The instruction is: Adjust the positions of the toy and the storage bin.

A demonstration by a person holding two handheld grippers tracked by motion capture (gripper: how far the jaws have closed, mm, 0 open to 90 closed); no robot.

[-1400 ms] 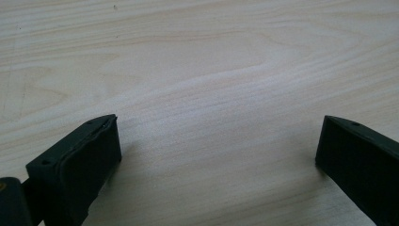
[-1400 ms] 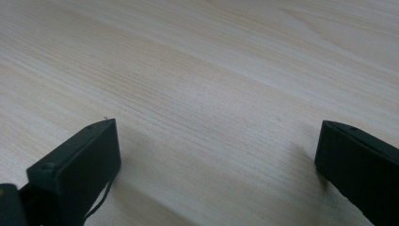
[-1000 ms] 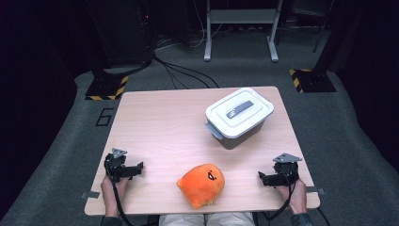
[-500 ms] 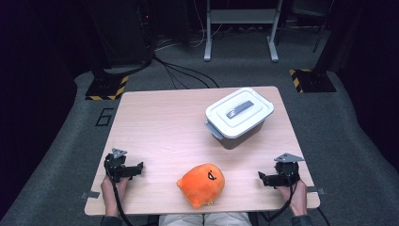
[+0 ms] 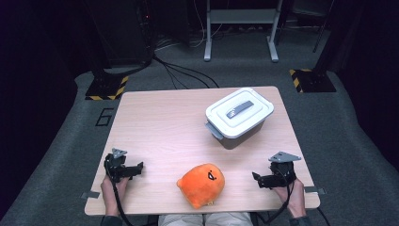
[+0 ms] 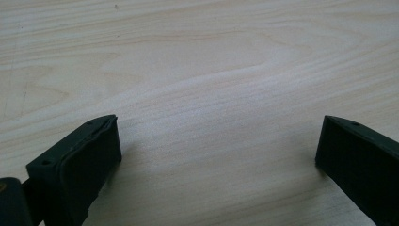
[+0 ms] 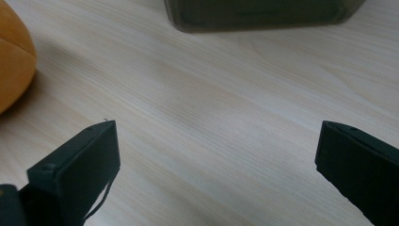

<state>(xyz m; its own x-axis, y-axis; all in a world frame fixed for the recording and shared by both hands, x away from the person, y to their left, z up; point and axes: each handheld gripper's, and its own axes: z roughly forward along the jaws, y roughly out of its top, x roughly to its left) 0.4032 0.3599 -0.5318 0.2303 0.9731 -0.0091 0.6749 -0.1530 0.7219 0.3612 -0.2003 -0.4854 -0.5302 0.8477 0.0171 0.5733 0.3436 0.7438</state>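
— Wooden table [image 5: 160, 122]: what's where?
— Orange plush toy [image 5: 201, 184] at the near edge, between the left gripper [image 5: 134, 168] and right gripper [image 5: 258, 179]. Both gape wide, holding nothing; lidded box [image 5: 239, 116] farther back.

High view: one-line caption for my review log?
Two open grippers, left gripper and right gripper, flank an orange plush toy; lidded box behind.

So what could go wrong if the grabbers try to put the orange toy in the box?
Three things might. The lid is on the grey box, so the toy can't go in until someone lifts it. The orange plush toy sits close to the table's near edge, so a clumsy nudge could push it off. And it looks soft and round, so the open left gripper or right gripper might squash it or let it slip.
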